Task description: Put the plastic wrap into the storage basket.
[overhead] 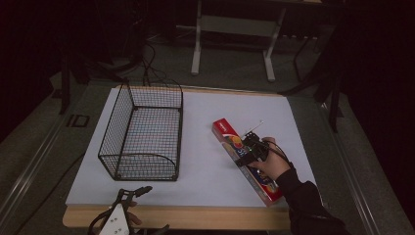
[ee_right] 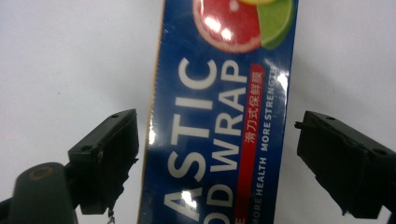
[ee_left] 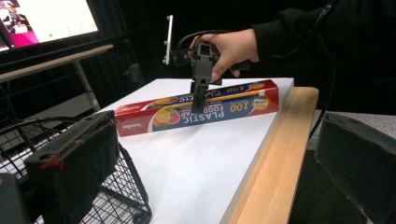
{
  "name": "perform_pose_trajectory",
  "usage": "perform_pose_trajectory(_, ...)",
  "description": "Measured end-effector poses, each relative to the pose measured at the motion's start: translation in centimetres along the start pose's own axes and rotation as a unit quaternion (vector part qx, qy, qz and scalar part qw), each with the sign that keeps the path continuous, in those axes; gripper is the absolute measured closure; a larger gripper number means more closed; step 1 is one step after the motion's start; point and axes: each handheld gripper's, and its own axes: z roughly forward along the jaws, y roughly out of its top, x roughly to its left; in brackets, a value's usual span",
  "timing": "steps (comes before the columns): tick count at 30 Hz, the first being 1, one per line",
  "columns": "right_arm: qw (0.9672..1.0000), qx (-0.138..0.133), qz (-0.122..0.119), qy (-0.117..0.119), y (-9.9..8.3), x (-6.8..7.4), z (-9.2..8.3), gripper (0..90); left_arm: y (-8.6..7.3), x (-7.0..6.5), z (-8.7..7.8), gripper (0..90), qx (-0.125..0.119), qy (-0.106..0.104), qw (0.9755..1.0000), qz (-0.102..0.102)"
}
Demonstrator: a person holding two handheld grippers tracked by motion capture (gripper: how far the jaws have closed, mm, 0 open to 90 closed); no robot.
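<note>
Setting: dim lab or recording studio, not home. Evidence: white sheet-covered worktop with pale wooden edge [overhead: 176, 218] standing alone on grey carpeted floor [overhead: 34, 147]; black cables [overhead: 149, 68] trailing across floor; grey metal bench frame [overhead: 198, 44] behind; dark drapes all around; lit computer monitor [ee_left: 46, 18] on side desk; hand-held black two-jaw gripper with cable [ee_left: 200, 84].

In the right gripper view the plastic wrap box [ee_right: 219, 116] runs off top and bottom, so we can't read its full print. From above, the hand [overhead: 270, 165] hides the box's middle, and the left gripper [overhead: 128, 197] is cut by the bottom edge. The wire basket [ee_left: 116, 196] is clipped too.
</note>
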Motion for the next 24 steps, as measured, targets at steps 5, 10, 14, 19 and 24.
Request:
perform_pose_trajectory(5, 0.999, 0.043, 0.007, -0.004, 0.5, 0.2, 0.2, 14.5, 0.0, 0.0, 0.0, 0.3, 0.001, 0.0, 1.0, 0.001)
perform_pose_trajectory(10, 0.9975, 0.069, 0.01, -0.007, 1.0, 0.5, 0.7, 16.0, 0.0, 0.0, 0.0, 0.3, 0.001, 0.0, 1.0, 0.001)
perform_pose_trajectory(14, 0.9959, 0.09, 0.009, -0.008, 1.2, 0.7, 1.3, 23.4, 0.0, 0.0, 0.0, 0.3, 0.001, 0.0, 1.0, 0.001)
perform_pose_trajectory(19, 0.9951, 0.097, 0.016, -0.006, 1.6, 0.5, 1.6, 36.0, 0.0, 0.0, 0.0, 0.3, 0.001, 0.001, 1.0, 0.001)
perform_pose_trajectory(24, 0.993, 0.117, 0.019, -0.009, 2.0, 0.5, 1.6, 39.0, 0.0, 0.0, 0.0, 0.3, 0.003, 0.001, 1.0, 0.003)
